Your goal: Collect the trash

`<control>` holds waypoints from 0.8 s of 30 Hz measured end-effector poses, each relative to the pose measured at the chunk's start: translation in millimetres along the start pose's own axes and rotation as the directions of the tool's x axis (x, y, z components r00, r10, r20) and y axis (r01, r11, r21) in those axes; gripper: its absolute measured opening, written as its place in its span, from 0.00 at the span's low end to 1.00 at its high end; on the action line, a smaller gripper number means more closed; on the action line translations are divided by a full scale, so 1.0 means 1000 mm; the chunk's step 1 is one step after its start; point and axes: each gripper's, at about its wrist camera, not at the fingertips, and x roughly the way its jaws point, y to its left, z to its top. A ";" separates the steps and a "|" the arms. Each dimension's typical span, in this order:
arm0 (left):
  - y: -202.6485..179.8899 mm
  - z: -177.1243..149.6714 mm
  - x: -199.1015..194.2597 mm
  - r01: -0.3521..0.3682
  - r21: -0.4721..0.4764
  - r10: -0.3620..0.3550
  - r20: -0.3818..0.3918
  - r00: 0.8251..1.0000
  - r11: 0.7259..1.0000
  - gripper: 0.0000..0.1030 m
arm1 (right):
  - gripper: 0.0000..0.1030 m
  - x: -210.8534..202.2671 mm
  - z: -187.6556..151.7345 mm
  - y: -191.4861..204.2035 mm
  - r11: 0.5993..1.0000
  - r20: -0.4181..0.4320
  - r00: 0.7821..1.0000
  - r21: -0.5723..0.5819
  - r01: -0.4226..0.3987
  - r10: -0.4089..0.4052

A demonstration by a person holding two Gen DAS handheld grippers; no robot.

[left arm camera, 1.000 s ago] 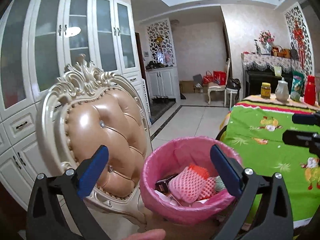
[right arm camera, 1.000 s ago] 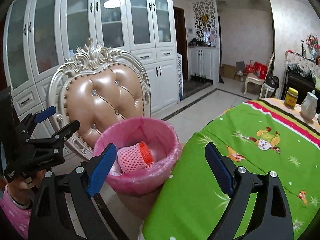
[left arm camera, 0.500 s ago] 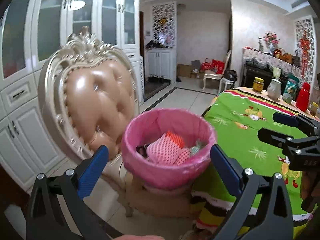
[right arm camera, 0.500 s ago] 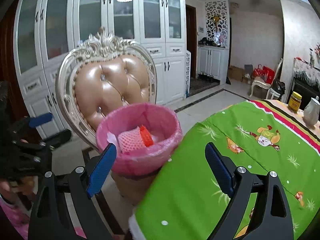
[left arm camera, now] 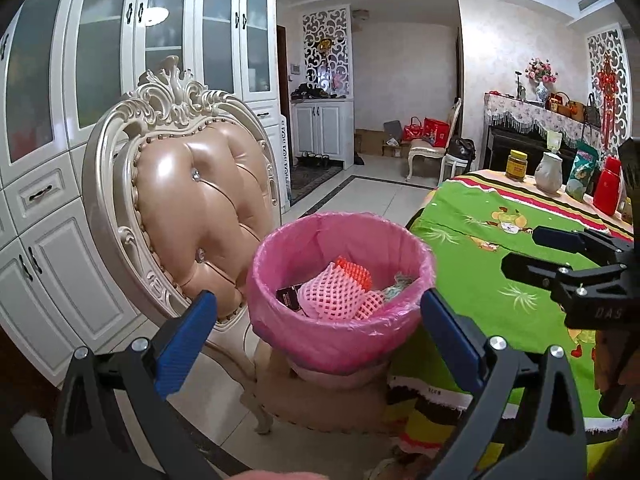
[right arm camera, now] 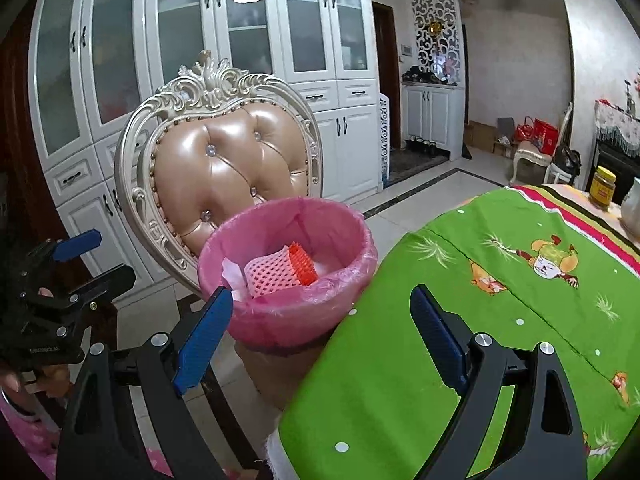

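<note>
— Sitting between the blue fingers (left arm camera: 188, 332) of the left gripper (left arm camera: 318, 330), just past their tips: pink-lined waste bin (left arm camera: 340, 312), perched on the seat of the chair (left arm camera: 200, 216). Touching either pad? Cannot tell; looks apart.

— Agreed, apart. Spread wide, gripping nothing. Inside the bin: pink foam fruit net (left arm camera: 332, 296), orange net (left arm camera: 354, 272) tucked behind it, small dark packet (left arm camera: 289, 295) toward the left finger, something pale green (left arm camera: 400, 284) toward the right finger.

— From the right wrist view, same bin (right arm camera: 288, 304) ahead of and just beyond the left finger (right arm camera: 202, 336) of the right gripper (right arm camera: 320, 334). Also spread wide, holding nothing. Pink net (right arm camera: 270, 276) and orange net (right arm camera: 303, 261) visible over the rim.

— Under and past the right finger of that gripper: green cartoon tablecloth (right arm camera: 480, 320), edge hanging just beside the bin.

— Further out, left gripper (right arm camera: 60, 292) seen low at the left of the right wrist view, held by a hand (right arm camera: 12, 380), fingernail showing. Right gripper (left arm camera: 576, 272) showing at the right edge of the left wrist view, over the cloth (left arm camera: 480, 272).

— Beyond the fingers on the far table end: yellow-lidded jar (left arm camera: 516, 165), pale jug (left arm camera: 549, 172), green packet (left arm camera: 581, 176), red bottle (left arm camera: 608, 192). Behind the chair, white glass-door cabinets (left arm camera: 160, 40).
</note>
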 end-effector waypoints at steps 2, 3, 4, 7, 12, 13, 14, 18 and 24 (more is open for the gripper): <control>0.000 -0.001 0.001 0.001 0.000 -0.001 0.002 1.000 1.000 0.95 | 0.83 0.001 0.000 0.003 1.000 -0.003 1.000 -0.008 -0.003 0.003; 0.000 -0.001 0.001 0.000 0.000 0.000 0.002 1.000 1.000 0.95 | 0.83 0.002 -0.001 0.004 1.000 -0.004 1.000 -0.013 -0.006 0.006; -0.001 -0.002 0.003 0.000 0.000 0.000 -0.001 1.000 1.000 0.95 | 0.83 0.002 -0.001 0.005 1.000 -0.005 1.000 -0.018 -0.008 0.008; -0.001 -0.003 0.007 0.000 0.003 0.001 -0.013 1.000 1.000 0.95 | 0.83 0.003 -0.003 0.005 1.000 -0.010 1.000 -0.023 -0.004 0.004; 0.000 -0.005 0.014 -0.002 -0.003 0.002 -0.041 0.999 1.000 0.95 | 0.83 0.007 -0.005 -0.001 1.000 -0.021 1.000 -0.004 0.001 -0.001; 0.001 -0.006 0.015 -0.001 -0.006 0.000 -0.047 0.999 1.000 0.95 | 0.83 0.008 -0.005 -0.001 1.000 -0.023 1.000 -0.003 0.003 -0.003; 0.002 -0.007 0.017 0.001 -0.011 -0.002 -0.053 0.999 1.000 0.95 | 0.83 0.008 -0.005 -0.001 1.000 -0.024 1.000 -0.001 0.004 -0.004; 0.003 -0.007 0.018 -0.002 -0.021 0.000 -0.056 0.998 1.000 0.95 | 0.83 0.009 -0.006 -0.003 1.000 -0.025 1.000 0.006 0.000 0.000; 0.005 -0.008 0.022 -0.007 -0.020 0.005 -0.068 0.998 1.000 0.95 | 0.83 0.012 -0.008 -0.001 1.000 -0.035 0.999 -0.002 -0.001 0.000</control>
